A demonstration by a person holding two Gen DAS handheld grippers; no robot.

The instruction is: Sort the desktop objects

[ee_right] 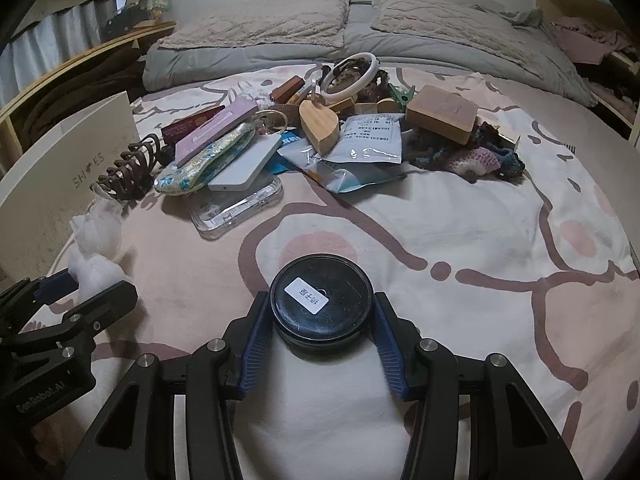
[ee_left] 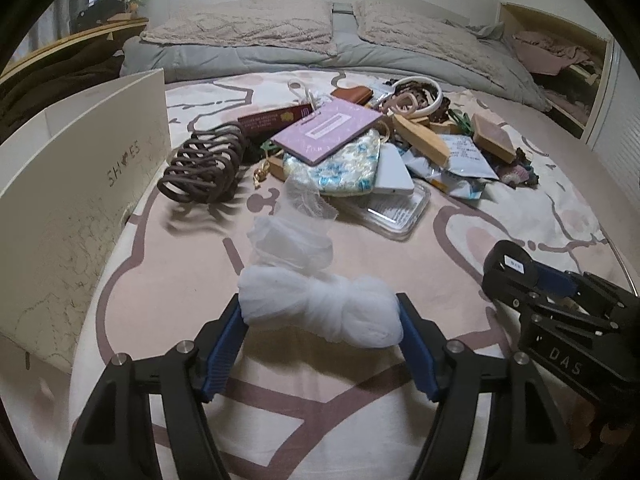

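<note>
In the left wrist view my left gripper (ee_left: 320, 314) is shut on a white mesh bundle (ee_left: 320, 304); both blue pads press its ends, and its loose tail trails away over the pink bedsheet. In the right wrist view my right gripper (ee_right: 320, 300) is shut on a round black tin (ee_right: 340, 312) with a white label, held just above the sheet. From the left camera the right gripper (ee_left: 516, 276) shows at the right with the tin seen edge-on. The left gripper (ee_right: 92, 284) with the mesh bundle (ee_right: 96, 268) appears at the lower left of the right view.
A white shoe box (ee_left: 80, 200) stands along the left. Further back lies a pile: a brown claw hair clip (ee_left: 204, 168), a purple notebook (ee_left: 328, 128), a floral pouch (ee_right: 208, 160), a clear case (ee_right: 236, 208), wooden blocks (ee_right: 440, 114), packets and knitted pieces. Pillows (ee_right: 260, 24) lie behind.
</note>
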